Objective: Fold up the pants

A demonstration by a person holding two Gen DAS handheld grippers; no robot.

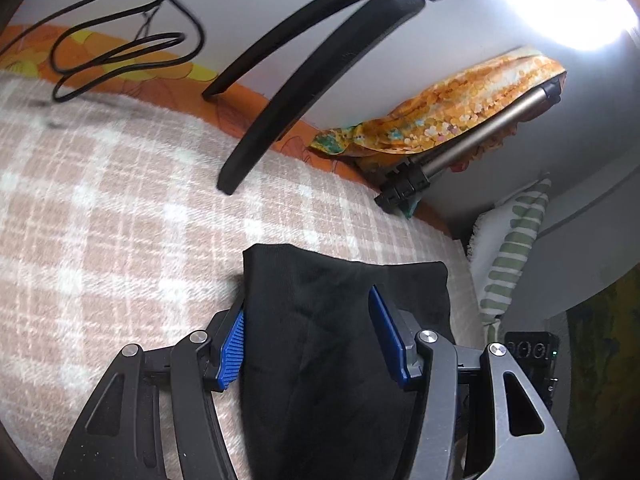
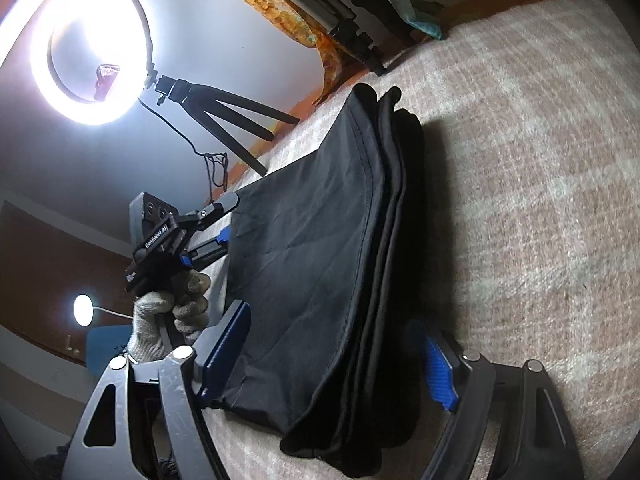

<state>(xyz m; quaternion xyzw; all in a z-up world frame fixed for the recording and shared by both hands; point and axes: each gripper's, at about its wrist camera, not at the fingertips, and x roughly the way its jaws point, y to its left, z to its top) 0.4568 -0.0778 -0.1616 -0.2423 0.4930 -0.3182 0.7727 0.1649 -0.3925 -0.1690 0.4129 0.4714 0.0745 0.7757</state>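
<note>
Pants [image 2: 320,248] folded, long axis running away from right tool [image 2: 336,344]; both tools apart, straddling fabric.

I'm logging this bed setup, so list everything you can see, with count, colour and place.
pants: one, black, folded in layers on the blanket
blanket: one, pink and white plaid, covers the bed
sheet: one, orange floral, along the wall edge
ring light: one, white, lit, on a black tripod by the wall
cable: one, black, looped on the bed near the wall
spare tripod: one, silver and black, lying under a yellow floral cloth
pillow: one, white with green stripes, past the bed corner
lamp: one, white, lit, far background
glove: one, grey knit, on the left hand
left claw: black with blue pads, astride the pants
right claw: same, astride the pants' near end
</note>
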